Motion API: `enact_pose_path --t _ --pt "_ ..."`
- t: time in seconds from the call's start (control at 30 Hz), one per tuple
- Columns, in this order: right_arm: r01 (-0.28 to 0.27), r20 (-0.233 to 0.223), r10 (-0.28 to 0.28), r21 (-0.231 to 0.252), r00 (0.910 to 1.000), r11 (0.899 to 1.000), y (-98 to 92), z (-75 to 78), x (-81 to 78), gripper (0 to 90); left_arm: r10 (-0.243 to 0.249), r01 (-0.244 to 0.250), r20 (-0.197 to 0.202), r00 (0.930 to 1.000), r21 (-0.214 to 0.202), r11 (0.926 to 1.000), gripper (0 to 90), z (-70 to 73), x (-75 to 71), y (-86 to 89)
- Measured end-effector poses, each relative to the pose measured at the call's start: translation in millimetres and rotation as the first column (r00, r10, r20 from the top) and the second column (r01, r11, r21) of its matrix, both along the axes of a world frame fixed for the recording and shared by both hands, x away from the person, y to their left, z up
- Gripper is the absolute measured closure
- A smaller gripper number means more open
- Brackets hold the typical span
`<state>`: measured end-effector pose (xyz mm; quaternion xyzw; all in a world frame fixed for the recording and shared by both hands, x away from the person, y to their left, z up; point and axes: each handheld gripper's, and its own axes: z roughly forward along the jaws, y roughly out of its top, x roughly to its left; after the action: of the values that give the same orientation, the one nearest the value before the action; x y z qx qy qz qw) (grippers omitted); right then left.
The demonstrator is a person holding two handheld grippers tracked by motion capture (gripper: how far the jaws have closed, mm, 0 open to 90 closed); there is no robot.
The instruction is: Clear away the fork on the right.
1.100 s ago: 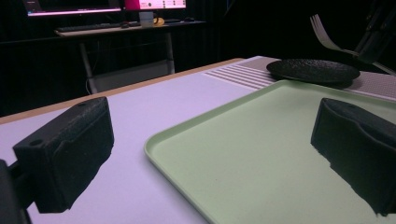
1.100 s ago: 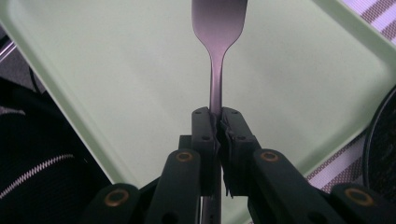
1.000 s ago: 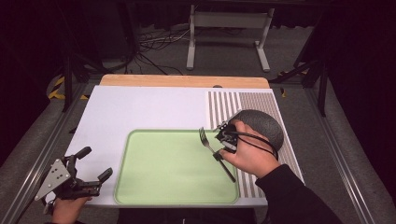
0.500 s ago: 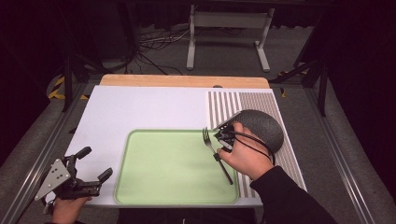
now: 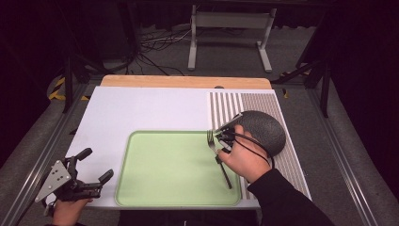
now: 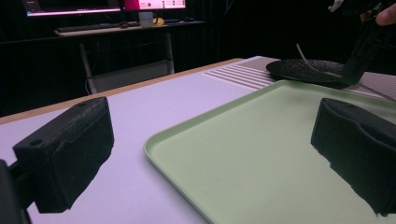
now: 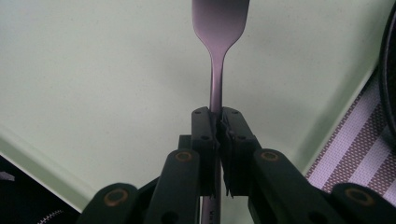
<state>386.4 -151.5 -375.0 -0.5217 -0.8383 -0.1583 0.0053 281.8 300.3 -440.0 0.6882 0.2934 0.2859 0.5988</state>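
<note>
Two grippers: right gripper [image 7: 218, 135] clamps a fork [image 7: 219, 28] over the green tray [image 5: 155, 165] (white tabletop [image 5: 141, 108]), left gripper [image 5: 91, 165] gapes.

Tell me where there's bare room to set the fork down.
Most of the green tray left of the fork is bare, as is the white mat behind it. The tray's right edge is crowded: right tool, dark plate.

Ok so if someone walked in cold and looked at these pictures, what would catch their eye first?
Most likely the fork, pinched by its handle in the right tongs above the right part of the pale green tray. Next, the dark round plate on the striped mat just right of the tray. Last, the left tongs, wide open and holding nothing at the table's near left corner.
</note>
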Motion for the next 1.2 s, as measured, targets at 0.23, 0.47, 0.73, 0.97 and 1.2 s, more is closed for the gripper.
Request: enact_pose_path --t 0.23,0.47,0.73,0.97,1.2 --pt "0.003 0.001 -0.003 -0.014 1.0 1.0 0.2 -7.6 2.8 84.1 0.0 0.0 0.001 1.0 0.0 1.0 0.0 0.0 0.1 0.2" --pt "0.006 -0.027 -0.006 -0.018 0.9996 1.0 -0.3 -15.5 4.2 84.1 -0.001 0.001 -0.002 1.0 0.0 1.0 0.0 0.0 0.1 0.1" --pt "0.024 -0.049 -0.025 -0.012 0.9985 1.0 -1.9 -25.3 6.4 83.9 -0.001 0.001 -0.001 1.0 0.001 1.0 0.0 0.0 0.2 0.4" --pt "0.029 -0.057 -0.03 -0.011 0.9979 1.0 -1.9 -30.3 6.9 83.8 -0.001 0.001 -0.001 1.0 0.002 1.0 0.0 0.0 0.2 0.1" --pt "0.03 -0.065 -0.031 -0.018 0.9974 0.999 -1.8 -34.4 7.6 83.9 0.0 0.0 -0.001 1.0 0.003 1.0 0.0 0.0 0.2 0.1"
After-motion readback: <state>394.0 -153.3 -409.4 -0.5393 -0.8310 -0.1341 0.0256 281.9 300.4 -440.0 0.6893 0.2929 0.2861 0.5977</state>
